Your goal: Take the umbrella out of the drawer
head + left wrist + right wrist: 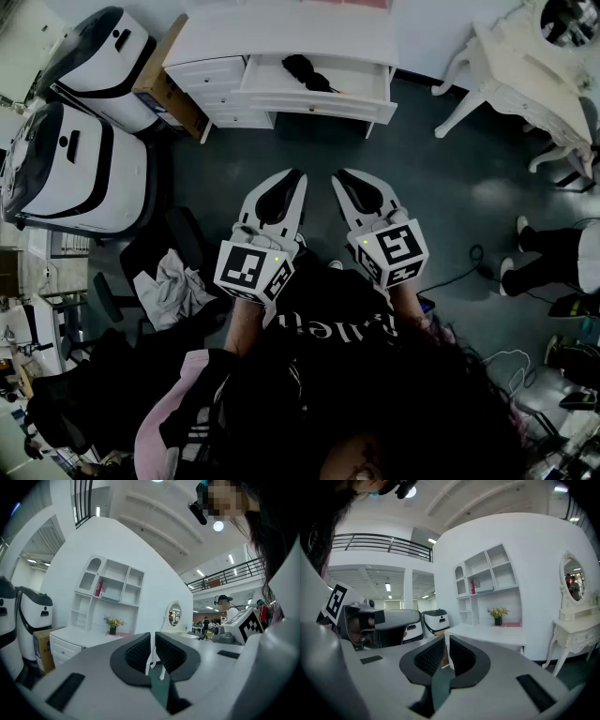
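Observation:
A black folded umbrella [307,73] lies in the open drawer [319,98] of a white desk [291,37] at the top of the head view. Both grippers are held side by side over the dark floor, well short of the desk and pointing toward it. My left gripper [292,180] [152,641] has its jaws together with nothing between them. My right gripper [343,178] [446,651] is likewise shut and holds nothing. In both gripper views the desk [70,637] [487,632] shows beyond the jaws, but the umbrella does not.
Two white-and-black machines [84,173] [103,52] and a cardboard box [169,89] stand left of the desk. A white dressing table [525,66] is at the right. A person's legs [553,258] and cables lie on the floor at right; a chair with cloth [169,286] at left.

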The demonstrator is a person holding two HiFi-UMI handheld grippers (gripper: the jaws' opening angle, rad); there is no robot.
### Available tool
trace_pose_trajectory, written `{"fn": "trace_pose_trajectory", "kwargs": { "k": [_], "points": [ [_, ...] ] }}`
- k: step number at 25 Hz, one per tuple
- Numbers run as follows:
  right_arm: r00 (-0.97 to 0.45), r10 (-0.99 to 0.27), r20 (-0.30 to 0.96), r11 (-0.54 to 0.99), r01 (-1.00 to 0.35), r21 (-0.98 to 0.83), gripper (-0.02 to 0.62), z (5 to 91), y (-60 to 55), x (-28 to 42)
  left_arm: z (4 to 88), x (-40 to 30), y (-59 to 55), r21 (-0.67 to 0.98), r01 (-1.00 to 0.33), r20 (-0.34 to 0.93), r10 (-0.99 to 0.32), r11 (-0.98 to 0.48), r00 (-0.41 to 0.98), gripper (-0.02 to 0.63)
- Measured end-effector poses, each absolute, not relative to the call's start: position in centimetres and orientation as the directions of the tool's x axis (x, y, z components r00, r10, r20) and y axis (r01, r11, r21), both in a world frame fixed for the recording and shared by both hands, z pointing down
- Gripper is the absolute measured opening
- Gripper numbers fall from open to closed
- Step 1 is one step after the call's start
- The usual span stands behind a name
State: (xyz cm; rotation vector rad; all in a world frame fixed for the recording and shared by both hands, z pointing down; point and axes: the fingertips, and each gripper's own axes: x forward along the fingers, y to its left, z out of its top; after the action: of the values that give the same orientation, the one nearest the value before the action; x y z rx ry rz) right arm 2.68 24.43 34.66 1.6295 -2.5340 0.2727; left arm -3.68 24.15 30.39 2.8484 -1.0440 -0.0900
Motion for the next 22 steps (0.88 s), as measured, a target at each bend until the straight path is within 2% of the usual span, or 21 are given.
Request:
{"fn": "trace_pose_trajectory", "kwargs": {
  "k": [22],
  "points": [
    [-0.406,-0.896,0.180,0.378,-0.910,-0.171,0.064,35.7,26.0,5.1,31.3,-2.3,26.1,0.110,-0.650,0.010,-0.653,-0.752,0.757,0.041]
  ]
}}
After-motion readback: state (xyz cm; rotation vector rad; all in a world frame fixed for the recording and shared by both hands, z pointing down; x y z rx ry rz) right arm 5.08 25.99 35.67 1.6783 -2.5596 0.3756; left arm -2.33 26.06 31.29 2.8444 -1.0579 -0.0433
